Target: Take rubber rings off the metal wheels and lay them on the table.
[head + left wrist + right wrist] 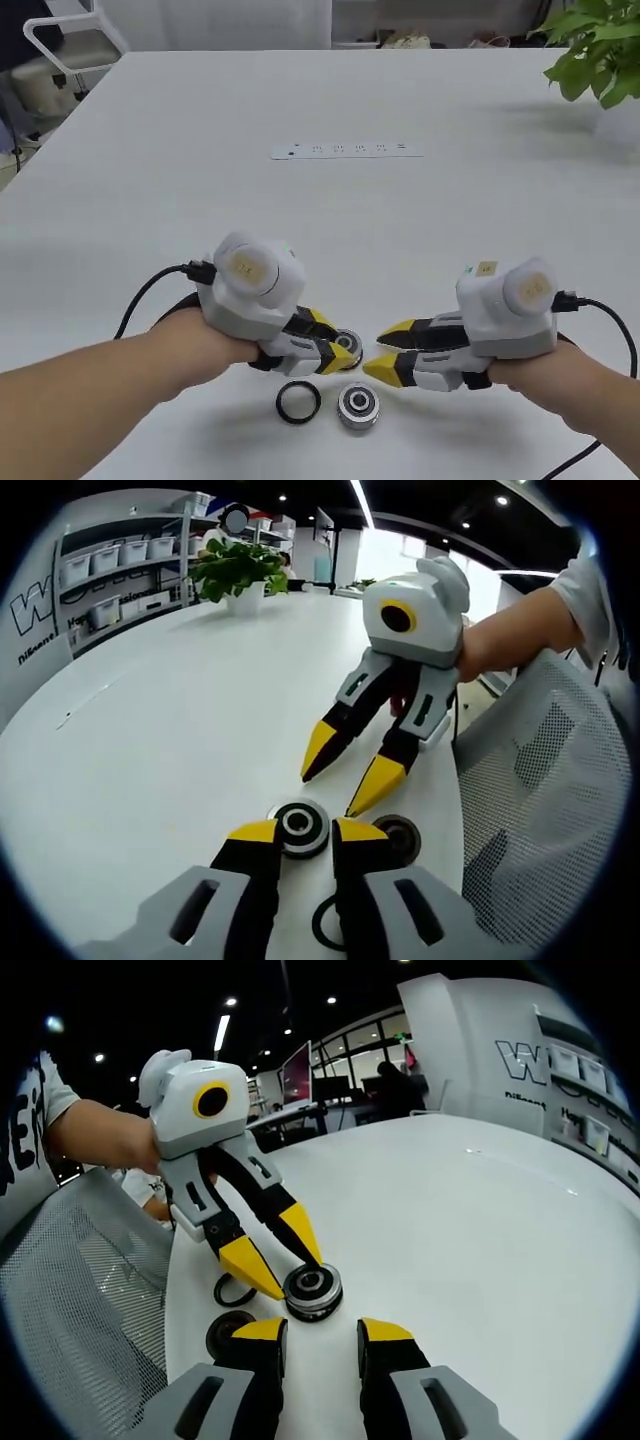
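On table (pixel 200 180), near edge | L tool (pixel 333 342) pinching wheel (pixel 300 825) | R tool (pixel 377 352) spread | ring (pixel 298 402) loose

An open-plan office: white table (pixel 320 200), mesh chair (pixel 540 780), monitor (pixel 297 1072), shelves of storage bins (pixel 110 570), potted plant (pixel 238 575)

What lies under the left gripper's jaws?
A metal wheel sits between the jaw tips of the left gripper. Nearer the hand lies a loose rubber ring, partly covered by one jaw.
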The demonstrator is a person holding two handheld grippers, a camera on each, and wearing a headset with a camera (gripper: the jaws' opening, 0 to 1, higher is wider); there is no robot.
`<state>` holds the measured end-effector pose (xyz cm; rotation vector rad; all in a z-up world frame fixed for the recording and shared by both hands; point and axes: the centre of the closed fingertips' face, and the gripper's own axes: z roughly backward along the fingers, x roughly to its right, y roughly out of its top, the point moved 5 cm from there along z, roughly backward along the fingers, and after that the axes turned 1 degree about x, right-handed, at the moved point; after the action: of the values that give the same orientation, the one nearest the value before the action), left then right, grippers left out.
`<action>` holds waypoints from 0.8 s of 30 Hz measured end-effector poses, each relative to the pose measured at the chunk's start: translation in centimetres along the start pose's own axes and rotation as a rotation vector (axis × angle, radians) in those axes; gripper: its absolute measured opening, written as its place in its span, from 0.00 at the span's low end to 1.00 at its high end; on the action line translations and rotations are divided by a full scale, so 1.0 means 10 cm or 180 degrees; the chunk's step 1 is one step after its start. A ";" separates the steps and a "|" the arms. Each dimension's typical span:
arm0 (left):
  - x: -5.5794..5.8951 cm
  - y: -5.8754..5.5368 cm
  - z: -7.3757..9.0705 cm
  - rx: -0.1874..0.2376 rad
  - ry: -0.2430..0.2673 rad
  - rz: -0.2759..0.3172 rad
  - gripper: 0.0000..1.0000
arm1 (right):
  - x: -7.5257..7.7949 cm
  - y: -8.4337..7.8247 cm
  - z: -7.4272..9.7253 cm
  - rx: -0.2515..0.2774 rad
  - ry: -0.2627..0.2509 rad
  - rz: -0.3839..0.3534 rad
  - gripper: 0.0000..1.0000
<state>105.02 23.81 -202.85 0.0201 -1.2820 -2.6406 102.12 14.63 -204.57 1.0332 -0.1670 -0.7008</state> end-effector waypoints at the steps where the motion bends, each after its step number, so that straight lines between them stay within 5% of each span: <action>1: 0.00 0.00 0.00 -0.0003 0.0010 -0.0006 0.14 | 0.00 0.00 0.00 -0.0001 0.0001 0.0002 0.26; 9: 0.00 0.00 -0.02 -0.0081 0.0121 -0.0280 0.10 | -0.02 0.00 -0.03 -0.0041 0.0032 0.0043 0.25; 24: 0.01 -0.01 -0.02 -0.0038 0.0222 -0.0247 0.07 | -0.05 0.05 -0.16 -0.0188 0.0061 0.0269 0.21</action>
<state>104.93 23.71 -202.98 0.1622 -1.2679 -2.6865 102.66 16.25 -204.91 0.9707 -0.1714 -0.6157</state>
